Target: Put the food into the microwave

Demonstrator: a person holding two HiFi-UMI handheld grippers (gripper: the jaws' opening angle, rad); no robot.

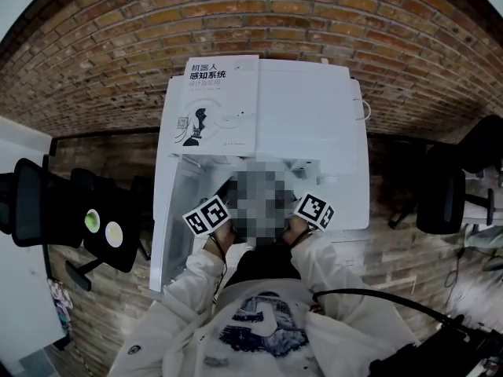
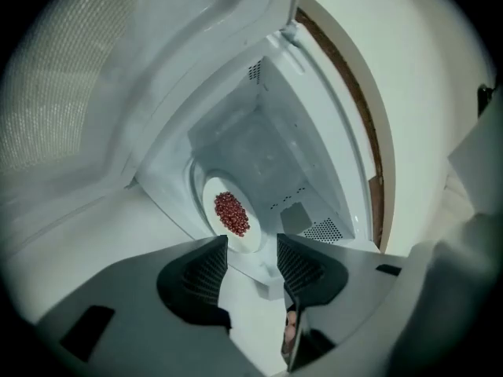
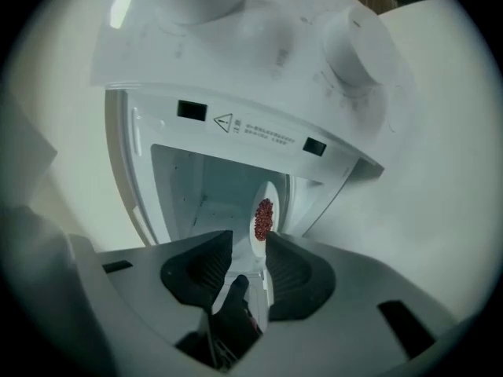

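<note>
A white plate (image 2: 245, 239) heaped with small red food (image 2: 232, 214) lies on the floor of the white microwave's (image 1: 314, 116) cavity. In the left gripper view my left gripper (image 2: 251, 256) hangs just outside the opening, apart from the plate, jaws open with nothing between them. The right gripper view shows the same plate (image 3: 260, 240) and food (image 3: 263, 217) nearly edge-on through the opening. My right gripper (image 3: 249, 254) is also outside, open and empty. In the head view only both grippers' marker cubes (image 1: 207, 214) (image 1: 314, 210) show; the cavity is hidden.
The microwave door (image 1: 169, 218) stands swung open at the left, close beside my left gripper. Two round knobs (image 3: 361, 45) sit on the control panel. A white book (image 1: 212, 104) lies on top of the microwave. Black office chairs (image 1: 47, 210) (image 1: 448, 187) stand at either side.
</note>
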